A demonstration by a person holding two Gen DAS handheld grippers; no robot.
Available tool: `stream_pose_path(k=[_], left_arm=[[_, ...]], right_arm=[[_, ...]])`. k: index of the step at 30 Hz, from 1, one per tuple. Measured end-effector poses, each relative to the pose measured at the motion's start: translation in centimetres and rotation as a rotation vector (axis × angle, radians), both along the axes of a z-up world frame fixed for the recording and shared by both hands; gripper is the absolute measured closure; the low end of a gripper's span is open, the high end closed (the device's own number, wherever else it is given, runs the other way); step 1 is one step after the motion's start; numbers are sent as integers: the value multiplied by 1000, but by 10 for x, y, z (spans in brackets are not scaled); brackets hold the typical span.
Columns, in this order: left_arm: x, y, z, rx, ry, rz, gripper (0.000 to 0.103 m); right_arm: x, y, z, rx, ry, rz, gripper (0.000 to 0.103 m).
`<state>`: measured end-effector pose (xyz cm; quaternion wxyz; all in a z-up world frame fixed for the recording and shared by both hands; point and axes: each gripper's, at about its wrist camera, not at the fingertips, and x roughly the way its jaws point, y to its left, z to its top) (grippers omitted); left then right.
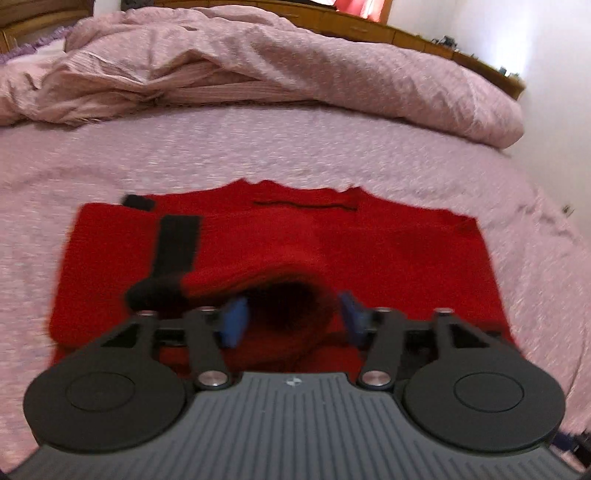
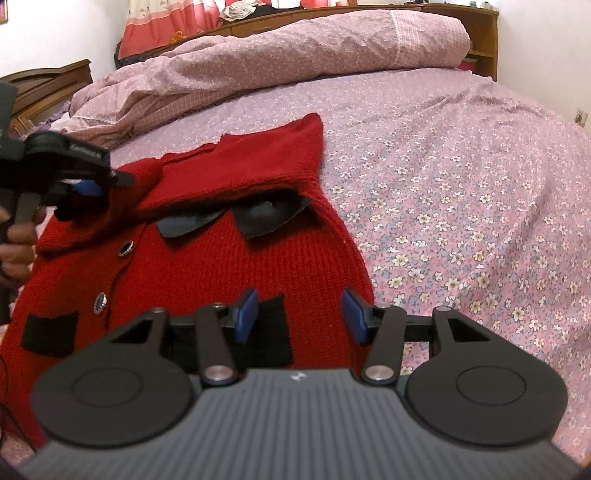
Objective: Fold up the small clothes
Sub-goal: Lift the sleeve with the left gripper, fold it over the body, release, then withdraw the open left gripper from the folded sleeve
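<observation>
A small red knit cardigan (image 2: 236,266) with black collar, black pocket patches and dark buttons lies on the bed. One sleeve (image 2: 258,166) is folded across its top. My left gripper (image 1: 291,321) is open, its blue pads on either side of a raised red sleeve fold (image 1: 288,295) with a black cuff (image 1: 159,291) beside it. In the right wrist view the left gripper (image 2: 88,186) sits at the cardigan's left shoulder. My right gripper (image 2: 299,314) is open and empty, just above the cardigan's lower right part near a black pocket patch (image 2: 273,332).
The bed has a pink flowered sheet (image 2: 461,221). A rumpled pink duvet (image 1: 258,62) is heaped at the far side, before a wooden headboard (image 2: 406,9). A white wall (image 1: 554,110) runs along one side.
</observation>
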<state>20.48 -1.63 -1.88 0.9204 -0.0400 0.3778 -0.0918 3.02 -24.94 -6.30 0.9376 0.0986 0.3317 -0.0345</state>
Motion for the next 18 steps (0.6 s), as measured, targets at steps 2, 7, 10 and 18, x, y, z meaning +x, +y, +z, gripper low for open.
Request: stream_pose_path(k=[2,7,10,18], left_arm=[[-9,9,4,35,1,-3,34],[-30,40,12,127,16,46,30],[-40,58,12,173,28,71,27],[-50,102,-4,258,59,171,25]], right_arm=[[0,1,2,-2,-3,3,51],[3,8,9,-13,-17,31,51],[9,16,15,-34,-33,64,50],[38,52,35,-72,-64,187,50]])
